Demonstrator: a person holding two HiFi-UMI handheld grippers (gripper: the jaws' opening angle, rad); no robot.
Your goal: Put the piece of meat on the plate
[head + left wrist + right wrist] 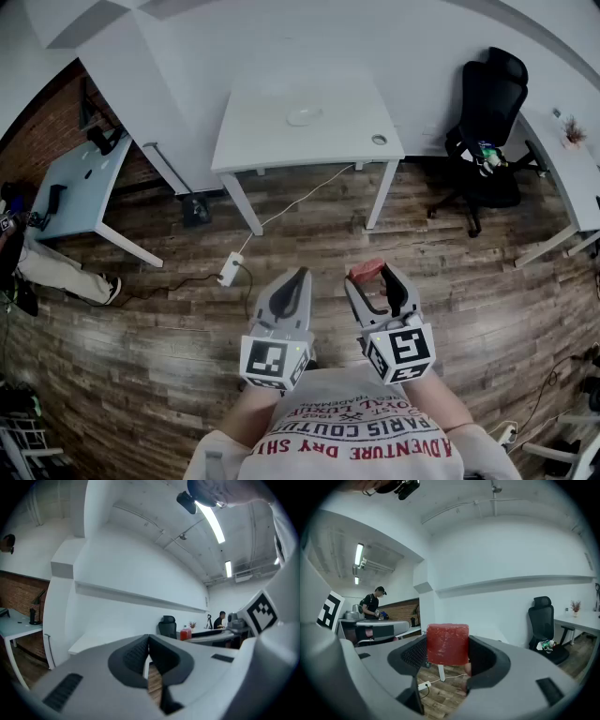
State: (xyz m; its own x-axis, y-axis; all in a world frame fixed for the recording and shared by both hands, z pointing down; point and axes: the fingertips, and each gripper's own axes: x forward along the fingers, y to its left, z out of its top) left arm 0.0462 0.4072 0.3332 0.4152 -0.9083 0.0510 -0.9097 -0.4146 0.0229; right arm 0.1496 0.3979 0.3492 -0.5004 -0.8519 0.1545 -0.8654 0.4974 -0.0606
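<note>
A red block of meat (447,644) sits between the jaws of my right gripper (446,654), which is shut on it; in the head view the meat (366,270) shows at the tips of my right gripper (373,283). My left gripper (298,281) is held beside it with its jaws together and nothing in them; in its own view the left gripper (149,660) points level toward a white wall. A white plate (304,115) lies on the white table (272,141) far ahead, across the wooden floor.
A black office chair (487,122) stands at the right by a white desk (562,159). A grey-blue desk (80,183) is at the left, with a person's leg (56,272) nearby. A power strip (230,269) and cable lie on the floor before the table.
</note>
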